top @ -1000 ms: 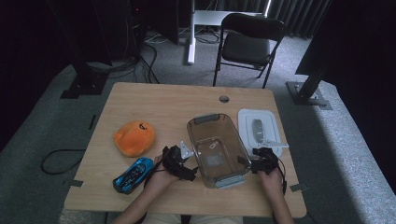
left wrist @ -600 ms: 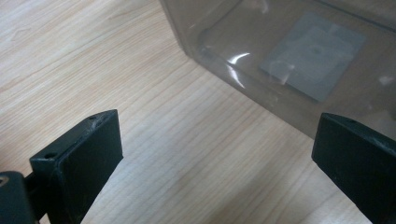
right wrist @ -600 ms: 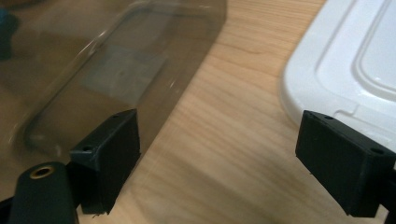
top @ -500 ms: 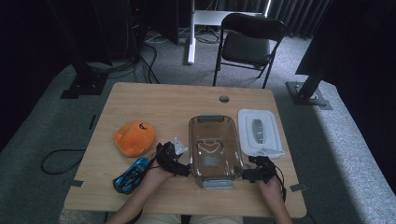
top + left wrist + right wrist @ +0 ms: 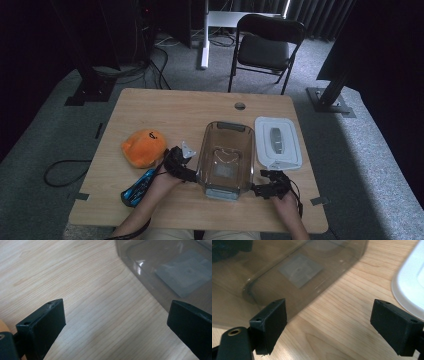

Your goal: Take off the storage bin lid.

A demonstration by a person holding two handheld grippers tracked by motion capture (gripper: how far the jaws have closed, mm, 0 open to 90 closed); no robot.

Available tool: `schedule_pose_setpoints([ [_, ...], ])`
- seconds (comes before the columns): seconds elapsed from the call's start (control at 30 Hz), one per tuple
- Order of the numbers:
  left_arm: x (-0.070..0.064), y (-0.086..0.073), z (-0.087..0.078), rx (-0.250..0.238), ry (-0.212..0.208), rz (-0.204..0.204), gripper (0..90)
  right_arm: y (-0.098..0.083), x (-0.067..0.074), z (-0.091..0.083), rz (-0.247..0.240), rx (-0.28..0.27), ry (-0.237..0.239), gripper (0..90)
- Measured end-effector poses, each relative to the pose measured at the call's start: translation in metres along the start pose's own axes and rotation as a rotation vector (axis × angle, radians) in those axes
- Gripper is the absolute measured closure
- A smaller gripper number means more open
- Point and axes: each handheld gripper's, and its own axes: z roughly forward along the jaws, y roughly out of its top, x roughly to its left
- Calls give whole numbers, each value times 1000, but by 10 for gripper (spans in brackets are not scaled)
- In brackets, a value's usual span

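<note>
1. Since the earlier frame the clear bin (image 5: 226, 159) has swung straighter – its long side now runs fwd-back on the table (image 5: 165, 110), and both my grippers sit lower along its sides.
2. Far left: orange plush (image 5: 144, 147), w/ a blue toy car (image 5: 136, 186) near the front edge, just left of my left forearm.
3. My left gripper (image 5: 182, 169) is right at the bin's left wall, jaws wide, nothing between them – in the left gripper view I see bare wood and the bin's corner (image 5: 165, 270).
4. Bin is mid-table, upright and open-topped.
5. My right gripper (image 5: 264, 186) is by the bin's front right corner, jaws wide apart too, gripping nothing; bin wall (image 5: 294, 272) is beside one jaw.
6. Right of the bin: white lid (image 5: 277, 141), flat, close to it.
</note>
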Motion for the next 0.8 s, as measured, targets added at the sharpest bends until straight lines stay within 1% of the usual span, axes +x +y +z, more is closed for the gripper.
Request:
schedule_pose_setpoints([
  [0.07,3,0,-1,4,17,-4,23,1,2,1,-10,-5,2,134],
  [0.2,15,2,-6,0,41,-14,23,3,8,5,-19,-14,20,129],
  [0.37,29,3,-11,15,78,-16,24,9,16,12,-37,-14,15,127],
  [0.53,43,0,-15,34,82,-35,24,14,25,21,-53,-15,22,127],
  [0.63,49,-1,-20,29,89,-42,38,17,30,25,-62,-20,33,127],
  [0.73,55,0,-27,14,84,-55,37,19,34,28,-66,-26,37,126],
  [0.8,57,2,-32,4,97,-35,41,20,35,31,-66,-25,38,125],
])
